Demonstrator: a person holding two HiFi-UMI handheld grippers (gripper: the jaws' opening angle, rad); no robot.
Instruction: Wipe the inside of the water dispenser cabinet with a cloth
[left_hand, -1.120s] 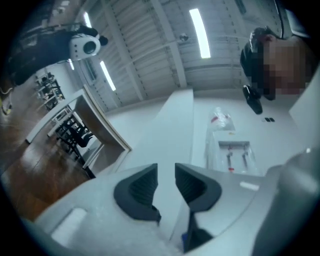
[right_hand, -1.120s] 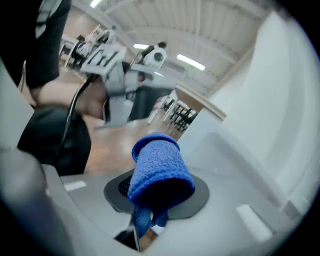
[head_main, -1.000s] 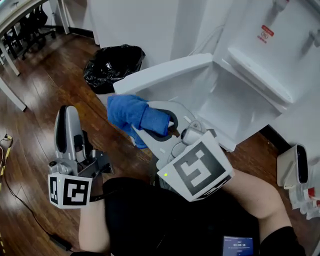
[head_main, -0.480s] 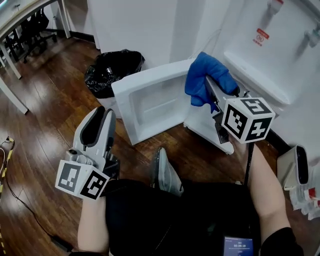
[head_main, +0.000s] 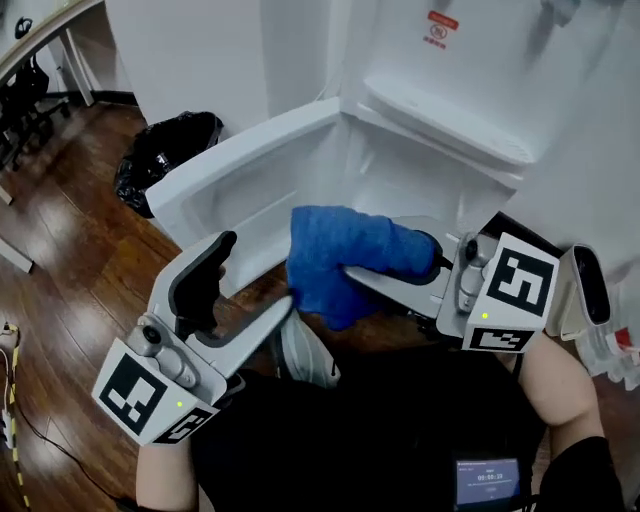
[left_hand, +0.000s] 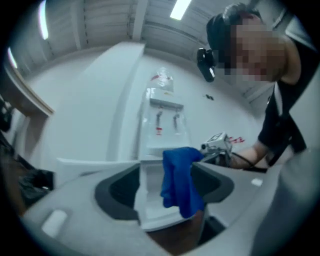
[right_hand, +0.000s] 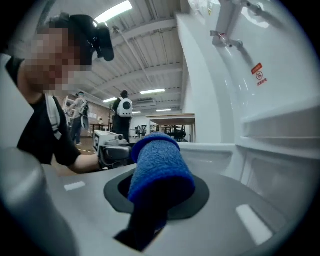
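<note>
Blue cloth (head_main: 335, 245) sits clamped in our right claw (head_main: 385, 265), bunched over both jaws and hanging off their tips, as we crouch before the open water dispenser cabinet (head_main: 420, 170). A second ago this claw carried the cloth low, in front of the swung-out door (head_main: 230, 185). It then lifted toward the dispenser front, and it now holds the cloth level, just short of the cabinet mouth, with the white interior lying beyond and above the jaws.

Our left claw (head_main: 255, 275) was closed a moment ago and has just been opening. Its jaws now stand wide with nothing gripped. Its own view shows only the door edge and the cloth farther off, framed in the gap. The door lies just past its tips, and a black bin bag (head_main: 165, 150) sits well beyond.

We judge the wiping has not yet begun: the cloth touches no inner wall we can see. The freed left claw looks ready to steady the door while the right claw reaches in.
</note>
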